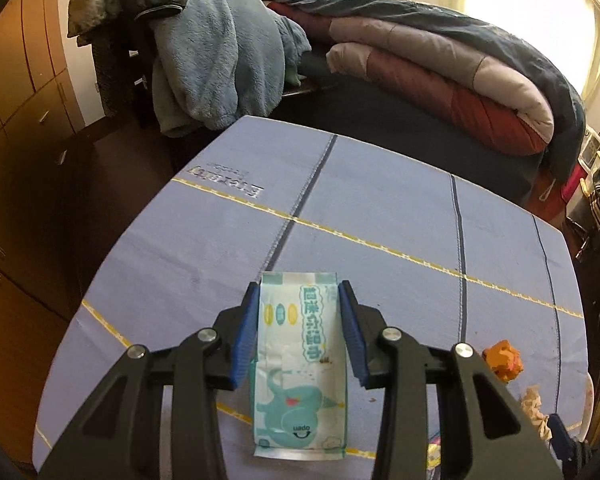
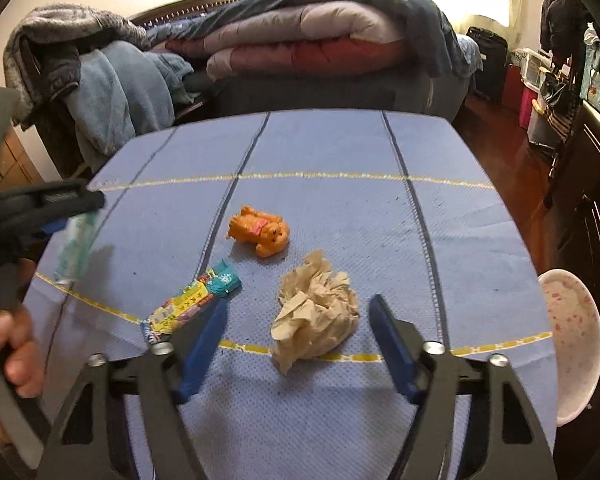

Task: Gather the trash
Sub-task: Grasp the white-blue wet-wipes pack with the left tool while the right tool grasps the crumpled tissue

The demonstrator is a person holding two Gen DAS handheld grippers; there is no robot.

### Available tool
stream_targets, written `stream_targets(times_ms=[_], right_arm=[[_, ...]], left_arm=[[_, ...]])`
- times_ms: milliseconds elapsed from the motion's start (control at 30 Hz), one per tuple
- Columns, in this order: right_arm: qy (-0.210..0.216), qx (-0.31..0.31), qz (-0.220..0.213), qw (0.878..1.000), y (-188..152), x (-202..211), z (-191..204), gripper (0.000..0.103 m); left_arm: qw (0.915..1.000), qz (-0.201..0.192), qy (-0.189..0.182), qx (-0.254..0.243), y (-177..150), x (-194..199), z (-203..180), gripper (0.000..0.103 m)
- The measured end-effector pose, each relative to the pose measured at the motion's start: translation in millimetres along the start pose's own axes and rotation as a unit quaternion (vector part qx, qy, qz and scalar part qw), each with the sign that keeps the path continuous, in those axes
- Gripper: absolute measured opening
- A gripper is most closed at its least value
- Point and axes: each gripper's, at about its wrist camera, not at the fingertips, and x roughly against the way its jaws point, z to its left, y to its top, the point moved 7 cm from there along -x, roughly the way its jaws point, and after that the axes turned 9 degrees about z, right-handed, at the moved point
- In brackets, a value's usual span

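Observation:
My left gripper (image 1: 299, 292) is shut on a pale green wet-wipe packet (image 1: 300, 364) with an elephant print, held above the blue tablecloth (image 1: 380, 208). In the right wrist view the left gripper (image 2: 66, 210) holds the packet (image 2: 74, 248) at the left, lifted off the cloth. My right gripper (image 2: 298, 306) is open, its fingers either side of a crumpled beige paper ball (image 2: 314, 312). A colourful candy wrapper (image 2: 192, 306) lies just left of its left finger. An orange toy figure (image 2: 260, 230) lies beyond, also showing in the left wrist view (image 1: 503, 360).
A white bowl with red specks (image 2: 572, 340) sits at the table's right edge. A bed with folded quilts (image 2: 300, 48) and a chair draped in blue blankets (image 1: 216, 60) stand behind the table. Wooden cabinets (image 1: 16, 80) are at the left.

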Motion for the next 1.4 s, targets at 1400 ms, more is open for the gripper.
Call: stream_targets(times_ms=[1400], right_arm=[[-0.065,-0.171,-0.082,0.98,-62.9,118.5,-194.2,0.026]], left_arm=[[0.9417,-0.038,-0.222,-0.25,-111.0,133.0,-228.4,0.04]])
